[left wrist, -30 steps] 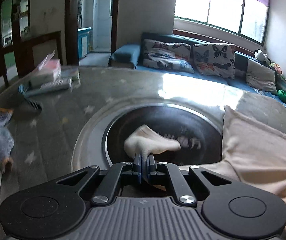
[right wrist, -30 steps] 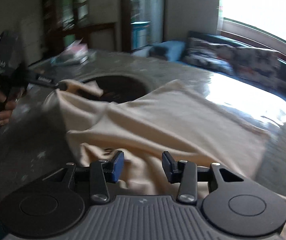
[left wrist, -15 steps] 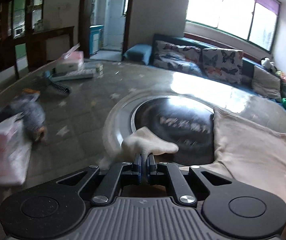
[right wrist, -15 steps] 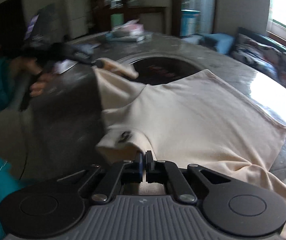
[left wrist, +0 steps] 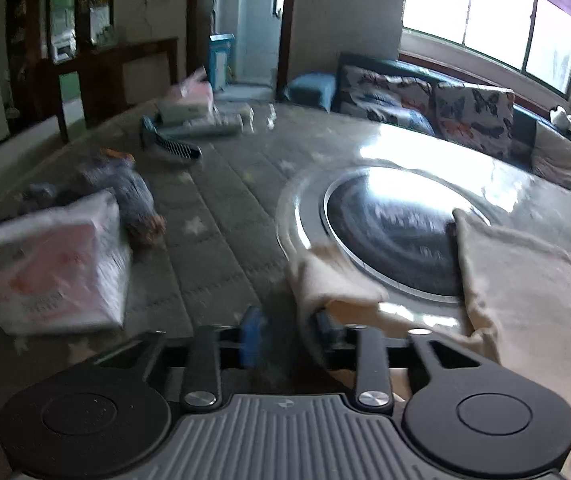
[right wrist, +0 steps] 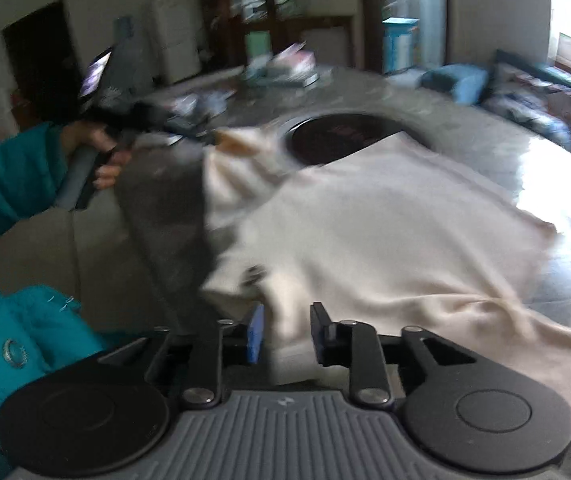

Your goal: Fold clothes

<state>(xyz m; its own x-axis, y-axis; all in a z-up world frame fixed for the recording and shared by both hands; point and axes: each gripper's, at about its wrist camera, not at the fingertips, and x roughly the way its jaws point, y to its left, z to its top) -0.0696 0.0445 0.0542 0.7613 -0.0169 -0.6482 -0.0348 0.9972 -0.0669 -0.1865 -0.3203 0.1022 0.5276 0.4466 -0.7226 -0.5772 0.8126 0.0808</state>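
A cream garment (left wrist: 525, 292) lies spread over the right part of the round table (left wrist: 225, 200); its body also fills the right wrist view (right wrist: 385, 220). One sleeve (left wrist: 333, 276) is pulled out to the left and drapes against the right finger of my left gripper (left wrist: 287, 330), whose jaws are opening and no longer pinch it. My right gripper (right wrist: 287, 332) is also opening, with a fold of the garment's near edge standing loose between its pads. The right wrist view shows the left gripper (right wrist: 189, 132), held by a hand (right wrist: 101, 156), at the raised sleeve tip (right wrist: 237, 144).
A dark round glass plate (left wrist: 385, 216) sits in the table's middle, partly under the garment. On the left lie a white plastic bag (left wrist: 57, 264), a grey bundle (left wrist: 125, 192), a comb (left wrist: 173, 146) and a tissue pack (left wrist: 189, 96). A sofa with butterfly cushions (left wrist: 425, 96) stands behind.
Both grippers were shut on the garment half a second ago; now their jaws stand apart. The left gripper has swung left, drawing the sleeve out. The right gripper shut on the near edge, then parted.
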